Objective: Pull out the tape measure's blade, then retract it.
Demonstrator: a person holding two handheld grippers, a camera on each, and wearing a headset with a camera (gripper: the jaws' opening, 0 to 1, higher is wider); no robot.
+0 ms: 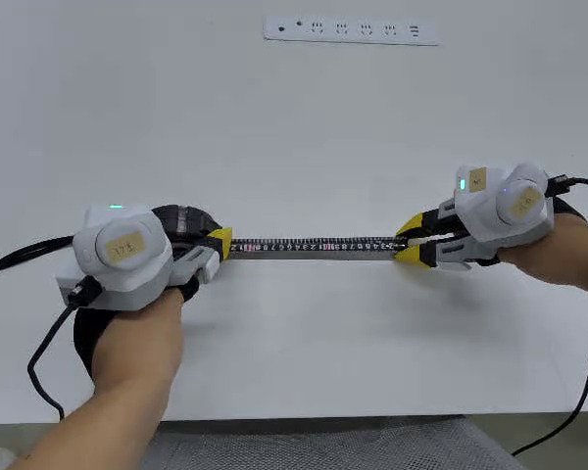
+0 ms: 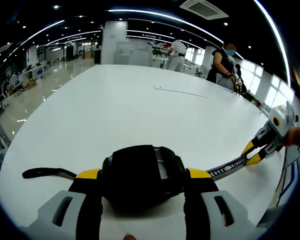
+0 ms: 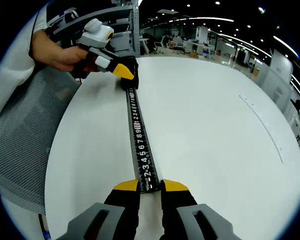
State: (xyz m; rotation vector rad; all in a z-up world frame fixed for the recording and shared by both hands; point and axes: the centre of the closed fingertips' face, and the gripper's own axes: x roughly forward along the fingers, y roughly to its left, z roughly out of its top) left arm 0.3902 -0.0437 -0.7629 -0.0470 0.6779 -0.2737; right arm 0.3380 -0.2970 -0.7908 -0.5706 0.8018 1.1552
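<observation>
The blade carries white scale numerals, 2 through 9 legible near its tip

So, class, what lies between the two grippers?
The tape measure's pulled-out blade spans from the left gripper to the right gripper, over the white table, in the head view.

Bright, even light; fisheye-warped edges.

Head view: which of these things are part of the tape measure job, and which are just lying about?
In the job:
tape measure case, held in the fingers of the left gripper
blade, drawn out, its end pinched by the right gripper

Lying about:
white power strip, at the far side of the table
</observation>
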